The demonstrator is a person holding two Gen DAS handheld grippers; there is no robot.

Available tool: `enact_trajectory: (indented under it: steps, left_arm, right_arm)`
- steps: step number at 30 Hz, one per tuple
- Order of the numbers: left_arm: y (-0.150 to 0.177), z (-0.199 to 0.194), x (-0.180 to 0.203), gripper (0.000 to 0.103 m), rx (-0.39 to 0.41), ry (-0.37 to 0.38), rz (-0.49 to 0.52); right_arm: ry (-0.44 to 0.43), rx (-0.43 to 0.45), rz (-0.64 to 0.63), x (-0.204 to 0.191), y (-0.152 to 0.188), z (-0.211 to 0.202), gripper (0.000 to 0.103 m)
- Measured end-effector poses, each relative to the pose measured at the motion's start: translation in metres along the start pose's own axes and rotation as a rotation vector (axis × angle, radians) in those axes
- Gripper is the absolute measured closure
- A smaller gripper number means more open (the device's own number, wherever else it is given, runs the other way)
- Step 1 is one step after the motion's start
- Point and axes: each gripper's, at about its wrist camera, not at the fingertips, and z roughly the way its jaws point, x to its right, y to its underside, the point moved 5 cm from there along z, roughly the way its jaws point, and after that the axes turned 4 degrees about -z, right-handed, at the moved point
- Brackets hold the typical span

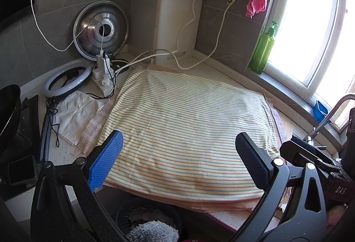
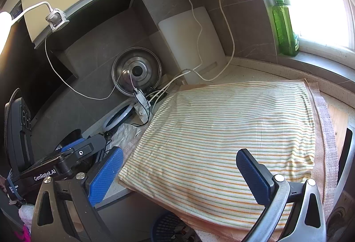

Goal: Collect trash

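Note:
A striped cloth covers the counter, and it also shows in the right wrist view. A crumpled white paper lies on the counter left of the cloth; it also shows in the right wrist view. A dark basket holding scraps sits below the counter's front edge, also seen from the right wrist. My left gripper is open and empty above the cloth's near edge. My right gripper is open and empty above the cloth's near side. The left gripper's body shows at left.
A pot lid and a white cutting board lean on the back wall. A power strip with cables and a ring light lie at the back left. A green soap bottle stands on the sill. A faucet is at right.

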Motion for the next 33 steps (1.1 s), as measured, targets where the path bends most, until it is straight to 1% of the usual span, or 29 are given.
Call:
enact_trajectory:
  steps: [4,11,19,24,30,33]
  left_arm:
    - [0.0,-0.001,0.001,0.0,0.002,0.001,0.002]
    - [0.0,-0.004,0.002,0.0,0.004,0.033,-0.007]
    - [0.003,-0.003,0.005,0.0,-0.006,-0.002,0.0]
    - [0.002,-0.003,0.005,0.0,0.001,-0.014,0.001]
    - [0.001,-0.004,0.007,0.0,0.022,-0.049,0.018]
    - [0.002,-0.003,0.006,0.0,0.016,-0.046,0.009]
  right_arm:
    - [0.001,-0.002,0.004,0.0,0.001,0.0,0.0]
    - [0.0,-0.007,0.017,0.0,0.003,0.002,0.0]
    - [0.0,-0.021,0.031,0.001,0.006,0.006,0.0]
    - [-0.005,-0.03,0.042,0.002,0.008,0.008,0.0]
    - [-0.004,-0.032,0.043,0.002,0.009,0.009,0.0]
    - [-0.004,-0.034,0.049,0.004,0.009,0.01,0.0]
